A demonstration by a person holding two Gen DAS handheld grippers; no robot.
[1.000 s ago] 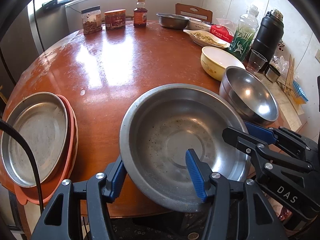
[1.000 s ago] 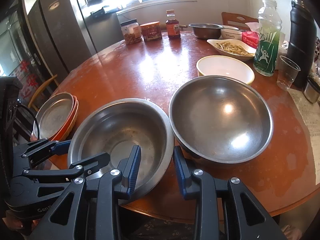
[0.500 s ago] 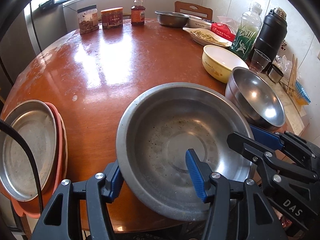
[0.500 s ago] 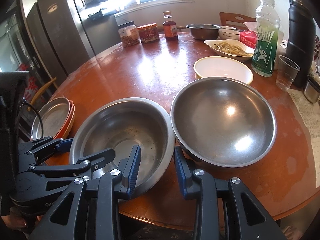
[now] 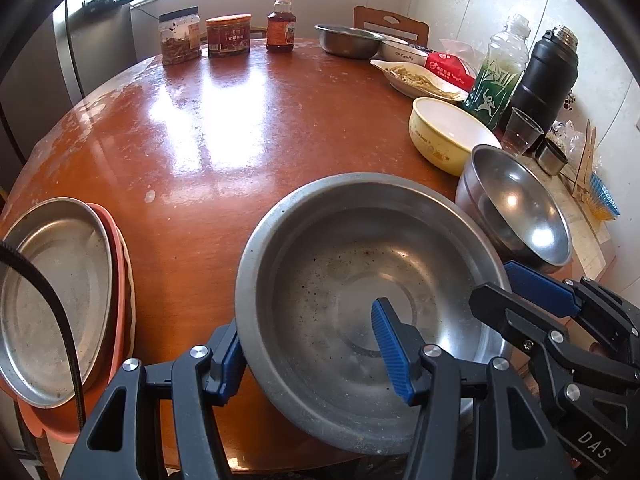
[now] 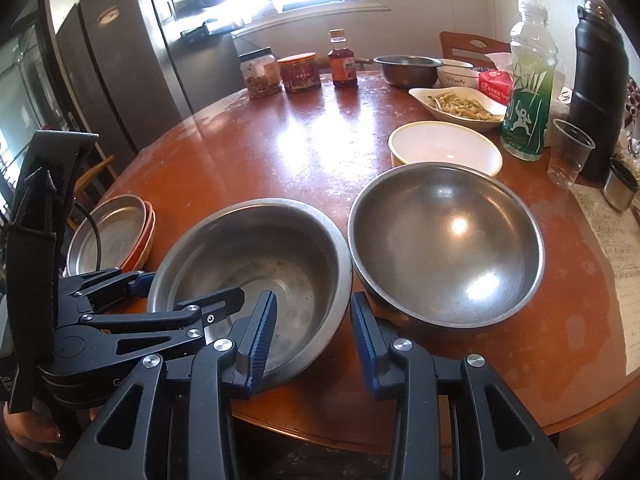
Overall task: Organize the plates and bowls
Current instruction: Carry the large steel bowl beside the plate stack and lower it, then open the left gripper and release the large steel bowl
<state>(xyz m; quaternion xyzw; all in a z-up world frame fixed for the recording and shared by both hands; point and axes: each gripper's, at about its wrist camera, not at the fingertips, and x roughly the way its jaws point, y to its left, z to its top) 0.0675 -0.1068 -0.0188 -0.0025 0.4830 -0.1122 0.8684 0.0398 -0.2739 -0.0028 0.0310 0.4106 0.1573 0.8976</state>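
Steel flat-bottomed bowl sits at the near edge of the round worktop and serves as the landmark. Left gripper grips its near rim: 1 finger outside the wall, 1 inside. Right gripper straddles the bowl's right rim (fingers parted, just opening, pads apparently clear of the metal). Touching the landmark's right side stands a round steel bowl. Behind that bowl is a yellow bowl. Well left of the landmark, a steel plate rests on 2 orange plates at the worktop edge.
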